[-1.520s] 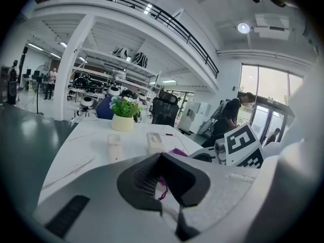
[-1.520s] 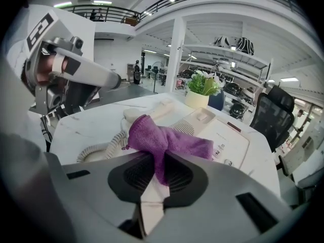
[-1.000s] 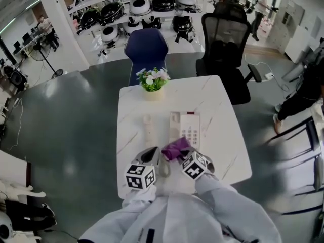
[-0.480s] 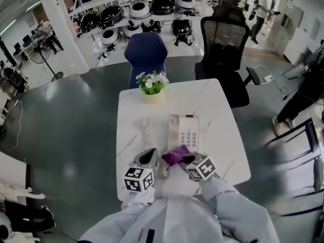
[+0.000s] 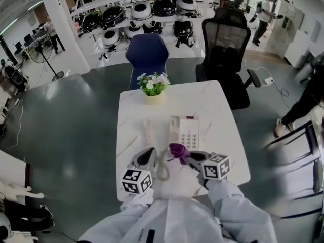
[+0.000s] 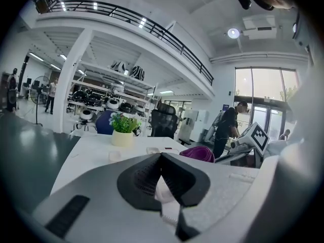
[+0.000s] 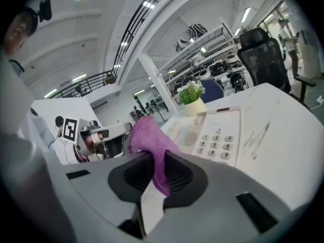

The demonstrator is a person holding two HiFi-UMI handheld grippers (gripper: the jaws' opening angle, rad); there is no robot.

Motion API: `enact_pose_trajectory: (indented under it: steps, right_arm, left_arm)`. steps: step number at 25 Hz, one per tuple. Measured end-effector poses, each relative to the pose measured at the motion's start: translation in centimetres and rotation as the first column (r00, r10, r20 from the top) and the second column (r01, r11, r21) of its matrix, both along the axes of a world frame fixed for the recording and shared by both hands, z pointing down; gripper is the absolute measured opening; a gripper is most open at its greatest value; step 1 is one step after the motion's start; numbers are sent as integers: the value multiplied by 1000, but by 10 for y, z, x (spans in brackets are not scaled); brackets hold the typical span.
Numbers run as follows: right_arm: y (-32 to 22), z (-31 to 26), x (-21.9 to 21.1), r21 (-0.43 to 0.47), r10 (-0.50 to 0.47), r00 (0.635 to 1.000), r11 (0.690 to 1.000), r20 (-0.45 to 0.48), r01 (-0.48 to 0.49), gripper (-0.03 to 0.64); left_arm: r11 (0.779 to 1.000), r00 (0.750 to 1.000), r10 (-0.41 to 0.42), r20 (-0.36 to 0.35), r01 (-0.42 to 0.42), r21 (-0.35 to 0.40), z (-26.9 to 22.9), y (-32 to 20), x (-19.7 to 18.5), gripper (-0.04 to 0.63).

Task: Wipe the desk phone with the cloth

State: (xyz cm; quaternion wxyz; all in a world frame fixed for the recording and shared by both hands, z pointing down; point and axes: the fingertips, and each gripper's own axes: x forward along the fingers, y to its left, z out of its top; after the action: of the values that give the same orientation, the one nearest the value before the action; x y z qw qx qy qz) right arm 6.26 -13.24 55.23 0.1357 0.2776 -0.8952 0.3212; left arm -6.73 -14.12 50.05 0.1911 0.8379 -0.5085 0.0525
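The white desk phone lies on the white table, its keypad facing up. Its handset lies off the cradle to the left. My right gripper is shut on a purple cloth, held just short of the phone's near edge. My left gripper rests near the table's front, shut, with a white piece that looks like the phone cord between its jaws.
A potted flower stands at the table's far edge. Behind the table are a blue chair and a black office chair. Shelves of gear and people stand further off.
My right gripper has swung to the right and drawn back a little with the cloth, coming off the phone's near edge. The left gripper has hardly moved.
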Motion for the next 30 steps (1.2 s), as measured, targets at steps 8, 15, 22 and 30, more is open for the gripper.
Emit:
enact_pose_trajectory:
  steps: [8, 15, 22, 30]
  right_arm:
    - [-13, -39, 15, 122, 83, 988, 988, 128, -98, 38]
    - [-23, -67, 42, 207, 185, 962, 952, 202, -227, 38]
    - [-33, -97, 68, 307, 286, 933, 888, 218, -344, 38]
    - [-36, -111, 80, 396, 342, 920, 831, 190, -391, 38]
  left_arm:
    - [995, 1000, -1, -12, 2, 99, -25, -1, -2, -2]
    - [984, 1000, -24, -14, 26, 177, -48, 1, -9, -2]
    - [974, 998, -69, -8, 69, 217, -59, 0, -23, -2]
    - [959, 992, -127, -10, 125, 255, -72, 4, -37, -2]
